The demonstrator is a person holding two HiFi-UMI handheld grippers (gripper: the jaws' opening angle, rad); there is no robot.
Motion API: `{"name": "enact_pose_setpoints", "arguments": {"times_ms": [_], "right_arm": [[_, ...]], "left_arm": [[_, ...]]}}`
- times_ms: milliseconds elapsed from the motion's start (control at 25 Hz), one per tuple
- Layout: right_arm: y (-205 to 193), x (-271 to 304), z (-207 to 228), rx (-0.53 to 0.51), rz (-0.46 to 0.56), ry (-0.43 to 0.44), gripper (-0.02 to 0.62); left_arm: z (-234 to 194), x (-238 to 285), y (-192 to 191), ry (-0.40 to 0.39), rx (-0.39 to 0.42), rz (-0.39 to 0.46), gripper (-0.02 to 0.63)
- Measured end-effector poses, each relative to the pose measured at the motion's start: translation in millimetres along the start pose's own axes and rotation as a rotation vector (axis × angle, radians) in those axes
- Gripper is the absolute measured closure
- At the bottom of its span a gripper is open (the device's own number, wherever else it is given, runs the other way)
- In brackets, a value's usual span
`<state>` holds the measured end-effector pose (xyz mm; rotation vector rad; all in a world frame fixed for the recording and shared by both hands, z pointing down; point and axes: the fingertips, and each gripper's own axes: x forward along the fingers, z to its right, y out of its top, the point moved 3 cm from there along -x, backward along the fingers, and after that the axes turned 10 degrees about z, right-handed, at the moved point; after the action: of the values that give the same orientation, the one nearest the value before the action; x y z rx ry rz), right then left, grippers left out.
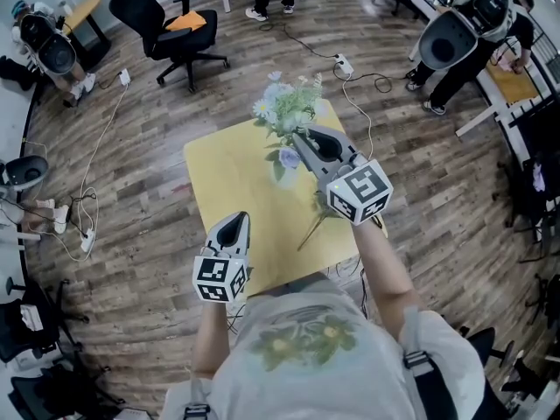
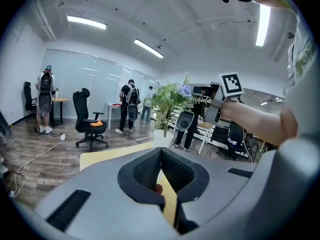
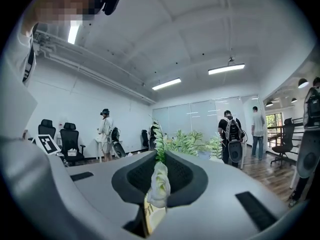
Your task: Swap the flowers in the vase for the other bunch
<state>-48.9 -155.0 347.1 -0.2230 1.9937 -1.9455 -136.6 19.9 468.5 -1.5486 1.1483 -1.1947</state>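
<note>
On the yellow table (image 1: 229,169), a bunch of green leaves with white and lilac flowers (image 1: 287,105) stands over the vase, which the head view hides. The left gripper view shows the same bunch (image 2: 169,98) with its stems running down to the white vase (image 2: 163,136). My right gripper (image 1: 298,136) reaches into this bunch and is shut on a stem with a pale bud (image 3: 158,181) between its jaws (image 3: 159,156). A second bunch (image 1: 320,218) lies on the table under my right hand. My left gripper (image 1: 240,220) hovers at the table's near edge, shut and holding nothing (image 2: 160,151).
Wooden floor surrounds the table, with cables and a power strip (image 1: 343,62) behind it. A black office chair (image 1: 173,33) stands at the back left. People with backpacks stand farther off (image 2: 131,104).
</note>
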Motion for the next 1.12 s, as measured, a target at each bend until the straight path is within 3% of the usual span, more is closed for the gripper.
{"name": "enact_pose_setpoints", "arguments": {"times_ms": [1120], "right_arm": [[92, 8, 4, -0.138, 0.186, 0.000, 0.537]], "left_arm": [[-5, -14, 3, 0.010, -0.009, 0.013, 0.589]]}}
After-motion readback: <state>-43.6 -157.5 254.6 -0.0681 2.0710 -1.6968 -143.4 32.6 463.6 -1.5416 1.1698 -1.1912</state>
